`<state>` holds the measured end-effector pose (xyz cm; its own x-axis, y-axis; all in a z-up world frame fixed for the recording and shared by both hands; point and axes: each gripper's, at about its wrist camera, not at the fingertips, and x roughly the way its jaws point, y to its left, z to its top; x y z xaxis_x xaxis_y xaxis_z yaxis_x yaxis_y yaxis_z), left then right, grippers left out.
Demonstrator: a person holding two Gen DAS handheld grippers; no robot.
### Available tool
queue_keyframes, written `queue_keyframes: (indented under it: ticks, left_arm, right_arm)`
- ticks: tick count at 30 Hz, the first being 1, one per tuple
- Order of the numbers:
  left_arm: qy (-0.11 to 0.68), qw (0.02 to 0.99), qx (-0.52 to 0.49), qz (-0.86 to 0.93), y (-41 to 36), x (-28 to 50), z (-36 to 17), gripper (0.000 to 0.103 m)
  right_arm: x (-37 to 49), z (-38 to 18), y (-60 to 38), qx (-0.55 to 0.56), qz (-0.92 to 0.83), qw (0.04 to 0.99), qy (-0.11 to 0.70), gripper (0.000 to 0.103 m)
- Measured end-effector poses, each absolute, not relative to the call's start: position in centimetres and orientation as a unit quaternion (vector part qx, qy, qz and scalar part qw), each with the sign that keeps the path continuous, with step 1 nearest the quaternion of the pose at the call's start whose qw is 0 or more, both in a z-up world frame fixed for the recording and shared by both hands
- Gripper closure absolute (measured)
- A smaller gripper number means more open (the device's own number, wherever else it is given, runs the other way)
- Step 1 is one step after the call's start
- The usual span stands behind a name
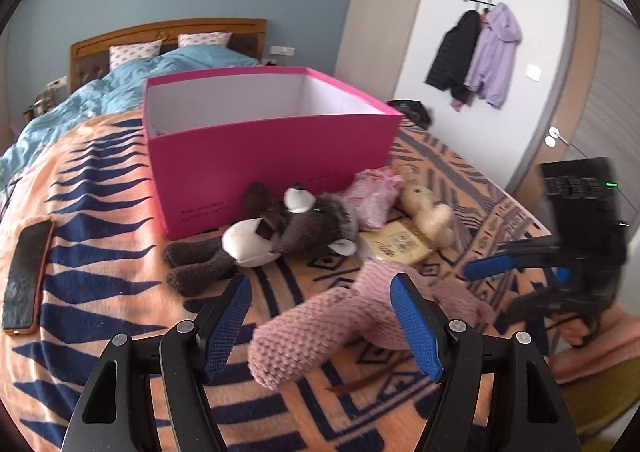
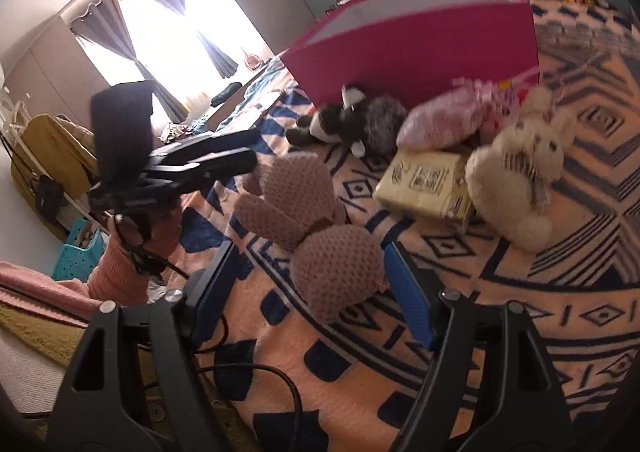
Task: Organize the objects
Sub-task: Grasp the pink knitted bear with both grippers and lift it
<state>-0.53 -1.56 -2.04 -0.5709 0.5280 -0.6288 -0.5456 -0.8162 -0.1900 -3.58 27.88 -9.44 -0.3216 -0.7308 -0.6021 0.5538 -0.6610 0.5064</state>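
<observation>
Ahead of both your grippers, the patterned orange and navy blanket (image 1: 100, 211) covers the bed and carries everything else. Beyond your left gripper (image 1: 320, 304), well past its tips, stands the open pink box (image 1: 272, 159), upright, its white inside showing; from your right gripper (image 2: 308, 276) it sits far ahead, slightly to the right. Just in front of the box's near wall lies the dark grey and white plush animal (image 1: 276, 232) on its back, ahead and a little left of your left tips. Directly between your left gripper's blue pads lies the pink crocheted toy (image 1: 320, 324); the right pad looks very close to it or brushing it, and the left pad is clear of it. Those jaws stand apart, not clamped. The same toy lies between your right gripper's jaws, which also stand apart around its rounded end without pressing it.

Ahead and right of your right tips sits the cream plush rabbit (image 2: 520, 171), leaning against the yellow packet (image 2: 428, 183). Beyond the packet, a pink frilly bundle (image 2: 444, 119) lies against the box. Far left of your left gripper, a dark phone (image 1: 26, 280) lies flat on the blanket.
</observation>
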Motion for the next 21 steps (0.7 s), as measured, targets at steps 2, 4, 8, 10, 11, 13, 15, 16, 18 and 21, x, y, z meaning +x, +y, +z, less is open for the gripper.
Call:
queue_keyframes:
  ticks: [2, 4, 8, 10, 11, 13, 15, 16, 18, 21]
  left_arm:
    - [0.02, 0.318, -0.349, 0.881, -1.2, -0.1, -1.9, 0.029]
    - [0.024, 0.328, -0.354, 0.875, -0.9, -0.3, -2.0, 0.029]
    - [0.029, 0.338, -0.373, 0.863, -0.1, -1.1, -3.1, 0.029]
    - [0.027, 0.343, -0.379, 0.859, 0.1, -1.3, -3.5, 0.03]
    - [0.029, 0.346, -0.381, 0.857, 0.2, -1.4, -3.6, 0.03]
    - [0.033, 0.35, -0.385, 0.853, 0.4, -1.3, -3.7, 0.031]
    - [0.038, 0.358, -0.388, 0.849, 0.6, -1.0, -3.8, 0.032]
    - [0.04, 0.36, -0.389, 0.847, 0.7, -0.9, -3.9, 0.032]
    - [0.043, 0.367, -0.391, 0.843, 1.0, -0.8, -4.0, 0.036]
    - [0.048, 0.37, -0.389, 0.842, 1.5, -0.7, -4.1, 0.037]
  right_arm:
    - [-4.0, -10.5, 27.8, 0.436, -0.803, 0.392, -0.112, 0.027]
    - [-4.5, -11.4, 27.8, 0.447, -0.798, 0.385, -0.121, 0.029]
    - [-4.8, -12.3, 28.0, 0.454, -0.796, 0.378, -0.134, 0.043]
    - [-4.8, -12.0, 28.3, 0.447, -0.798, 0.38, -0.14, 0.047]
    - [-4.9, -11.8, 28.4, 0.443, -0.803, 0.376, -0.134, 0.047]
    - [-4.9, -11.2, 28.2, 0.435, -0.813, 0.37, -0.111, 0.047]
    - [-5.0, -10.2, 28.1, 0.42, -0.825, 0.37, -0.083, 0.047]
    - [-5.1, -9.7, 28.0, 0.411, -0.831, 0.369, -0.07, 0.047]
    - [-5.6, -8.2, 27.7, 0.396, -0.839, 0.371, -0.043, 0.047]
    - [-6.4, -6.9, 27.2, 0.372, -0.849, 0.375, -0.005, 0.048]
